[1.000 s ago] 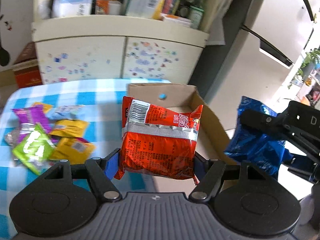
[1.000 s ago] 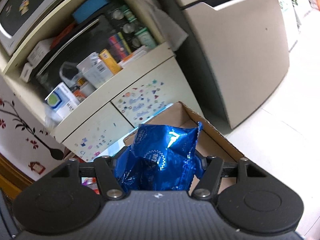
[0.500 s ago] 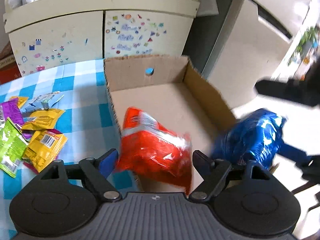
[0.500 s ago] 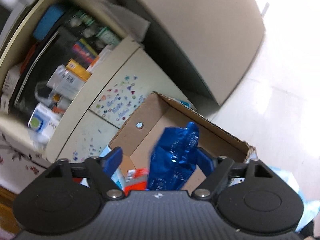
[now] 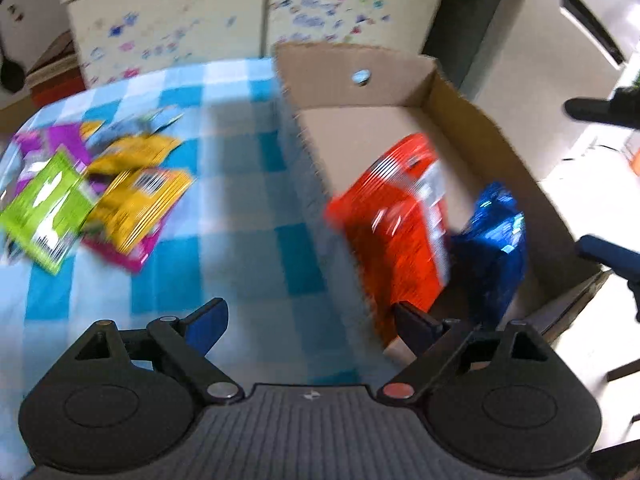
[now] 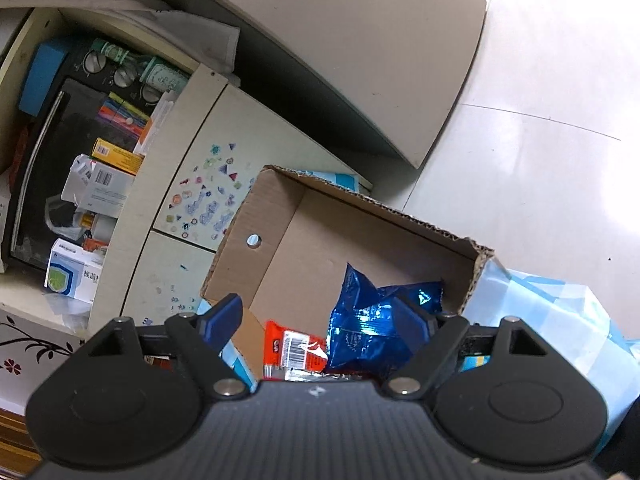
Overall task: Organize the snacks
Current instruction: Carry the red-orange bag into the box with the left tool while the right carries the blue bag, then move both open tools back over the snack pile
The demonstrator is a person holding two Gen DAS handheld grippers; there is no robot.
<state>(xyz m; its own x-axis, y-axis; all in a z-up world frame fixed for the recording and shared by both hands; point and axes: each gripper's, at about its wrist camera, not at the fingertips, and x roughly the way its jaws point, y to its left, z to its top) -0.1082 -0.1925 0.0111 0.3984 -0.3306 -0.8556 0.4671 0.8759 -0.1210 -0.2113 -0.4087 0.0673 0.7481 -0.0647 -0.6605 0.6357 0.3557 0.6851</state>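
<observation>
An open cardboard box [image 5: 340, 76] stands at the right edge of a table with a blue checked cloth. Inside it a red snack pack [image 5: 396, 220] leans on the left wall, and a blue foil pack [image 5: 492, 240] lies to its right. My left gripper [image 5: 308, 314] hovers over the box's near left corner. Its jaws are opening and nothing is between them. From the right wrist, the blue pack [image 6: 372, 320] and red pack [image 6: 296, 348] lie in the box [image 6: 360, 232] below my right gripper [image 6: 320, 312], which stands open.
Several loose snack packets [image 5: 132, 200], yellow, green and pink, lie on the cloth at the left. A sticker-covered cabinet [image 6: 208, 200] stands behind the table, with a cluttered shelf above. A pale blue plastic bag [image 6: 560, 320] sits right of the box. Beyond is tiled floor [image 6: 540, 140].
Both grippers let go: the red pack fell from the left jaws and the blue pack from the right jaws into the box. Both views tilted down, and the left gripper shifted left.
</observation>
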